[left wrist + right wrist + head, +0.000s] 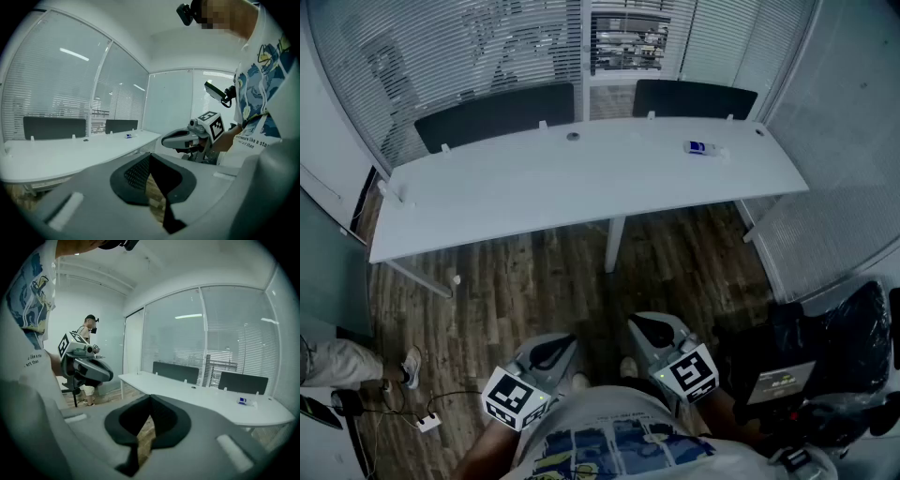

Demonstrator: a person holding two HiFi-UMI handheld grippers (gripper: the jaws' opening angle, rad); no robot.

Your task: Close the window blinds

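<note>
The blinds [441, 56] hang on the glass wall behind the desk [581, 178], well apart from me. Leaning across that desk, I might bump it. My left gripper [557, 351] and right gripper [649, 328] are both clenched and empty, so they'd fumble any cord.

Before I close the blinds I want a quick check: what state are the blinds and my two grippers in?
White slatted window blinds: lowered over the glass.
Narrow middle panel: slats open enough to see through.
Left grey two-jaw gripper: shut, nothing between its jaws.
Right grey two-jaw gripper: shut, nothing between its jaws.
</note>
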